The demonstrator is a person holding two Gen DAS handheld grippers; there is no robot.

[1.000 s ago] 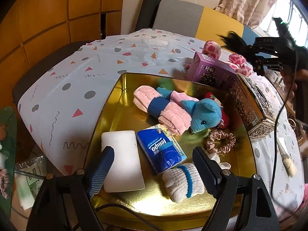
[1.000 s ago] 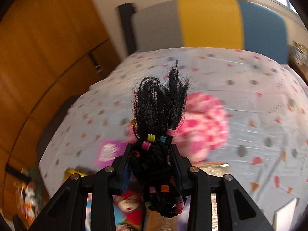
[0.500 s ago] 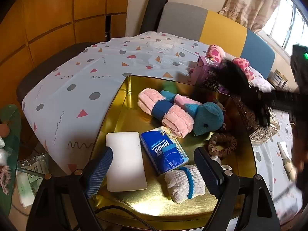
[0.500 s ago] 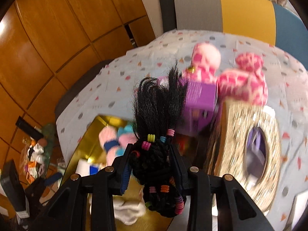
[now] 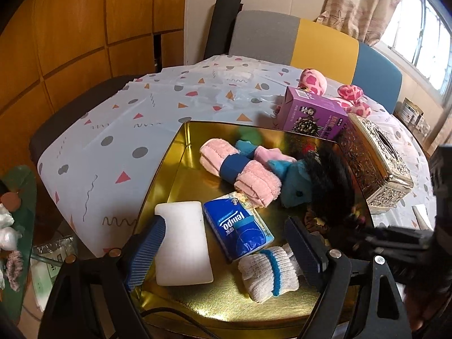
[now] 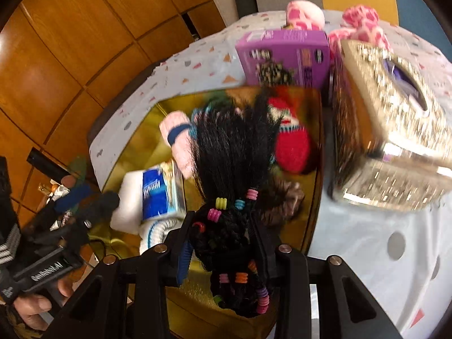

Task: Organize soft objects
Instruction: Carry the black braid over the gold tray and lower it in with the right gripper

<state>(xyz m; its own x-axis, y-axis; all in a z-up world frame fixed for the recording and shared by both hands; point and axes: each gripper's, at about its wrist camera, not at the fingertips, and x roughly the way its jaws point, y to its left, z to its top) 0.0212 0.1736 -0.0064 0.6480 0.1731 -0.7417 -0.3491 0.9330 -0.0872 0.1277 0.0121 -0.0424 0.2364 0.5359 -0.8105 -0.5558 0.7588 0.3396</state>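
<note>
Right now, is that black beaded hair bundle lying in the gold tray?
No. The black beaded hair bundle is clamped in the right hand-held gripper, above the gold tray.

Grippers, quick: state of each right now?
Left gripper: open, holding nothing.
Right gripper: shut on the black braided hairpiece.

The right gripper (image 6: pixel 220 243) is pointing steeply downward, its jaws clamping a black hairpiece (image 6: pixel 234 152). The left gripper (image 5: pixel 223 243) is tilting downward too, jaws standing wide with nothing between them.

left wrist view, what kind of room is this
Probably a home dining area: a table under a patterned tablecloth, a colour-block chair behind it, wood-panelled cabinets and a curtained window.
</note>
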